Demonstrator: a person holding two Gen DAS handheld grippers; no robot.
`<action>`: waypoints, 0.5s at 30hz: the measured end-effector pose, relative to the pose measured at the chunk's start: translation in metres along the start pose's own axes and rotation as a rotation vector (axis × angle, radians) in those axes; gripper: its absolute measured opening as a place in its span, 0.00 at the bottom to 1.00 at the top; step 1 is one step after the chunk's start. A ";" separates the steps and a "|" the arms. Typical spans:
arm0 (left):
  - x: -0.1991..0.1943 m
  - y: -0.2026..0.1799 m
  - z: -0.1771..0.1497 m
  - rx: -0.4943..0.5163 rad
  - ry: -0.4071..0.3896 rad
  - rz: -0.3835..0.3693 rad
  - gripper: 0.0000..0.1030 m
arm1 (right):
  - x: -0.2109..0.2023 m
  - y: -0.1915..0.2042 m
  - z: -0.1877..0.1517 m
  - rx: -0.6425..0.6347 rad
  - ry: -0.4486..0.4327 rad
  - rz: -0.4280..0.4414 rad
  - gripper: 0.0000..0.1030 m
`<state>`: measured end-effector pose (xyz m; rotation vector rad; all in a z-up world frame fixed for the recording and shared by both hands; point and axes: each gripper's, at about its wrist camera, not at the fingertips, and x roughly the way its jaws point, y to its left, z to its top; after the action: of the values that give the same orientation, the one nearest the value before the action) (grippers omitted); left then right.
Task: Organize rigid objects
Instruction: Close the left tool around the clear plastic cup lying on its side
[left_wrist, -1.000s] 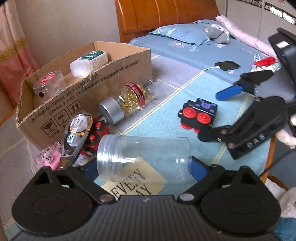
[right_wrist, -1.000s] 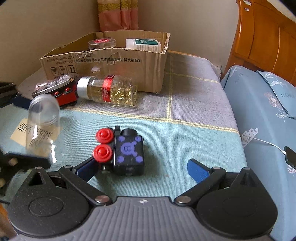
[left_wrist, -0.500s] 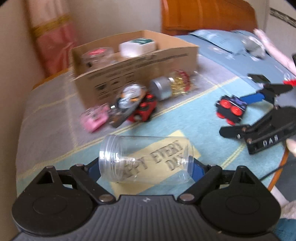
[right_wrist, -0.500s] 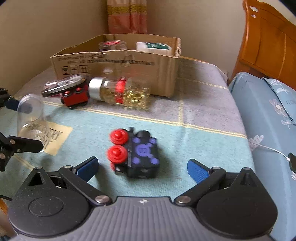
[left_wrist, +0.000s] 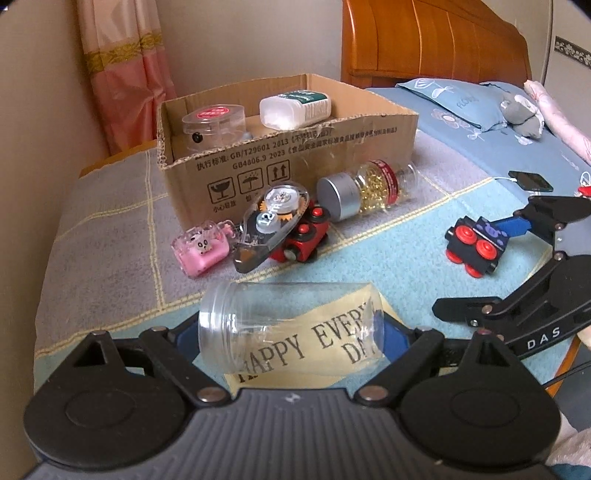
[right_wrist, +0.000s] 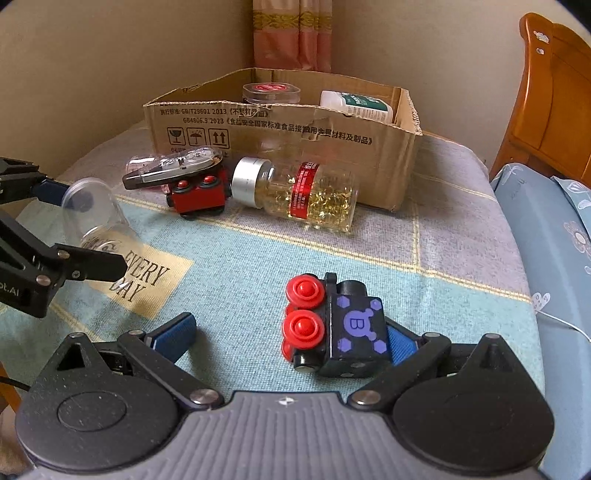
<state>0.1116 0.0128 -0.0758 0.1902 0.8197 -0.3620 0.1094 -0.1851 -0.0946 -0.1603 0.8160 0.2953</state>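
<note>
My left gripper is shut on a clear plastic jar, held sideways above the table; the jar also shows in the right wrist view. My right gripper is open around a black toy train with red wheels, whose right side touches the right finger; the left finger stands apart. The train also shows in the left wrist view. A cardboard box at the back holds a round clear container and a white bottle.
In front of the box lie a capsule bottle with a silver cap, a red toy train under a correction tape dispenser, and a pink eraser case. A bed with a phone lies to the right.
My left gripper has lifted and swung left with the jar. My right gripper has moved forward around the black train, which now touches the right finger.
</note>
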 end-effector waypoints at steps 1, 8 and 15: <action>0.001 0.000 0.000 -0.001 0.001 0.000 0.88 | 0.000 0.000 0.000 -0.001 0.002 0.002 1.00; 0.002 0.000 0.002 -0.004 0.002 -0.001 0.89 | -0.002 -0.004 0.005 0.018 -0.003 -0.015 0.85; 0.002 -0.002 0.004 -0.007 0.005 0.007 0.89 | -0.007 -0.008 0.008 0.025 0.002 -0.036 0.62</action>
<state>0.1149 0.0092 -0.0750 0.1874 0.8248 -0.3520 0.1127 -0.1923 -0.0842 -0.1516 0.8176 0.2513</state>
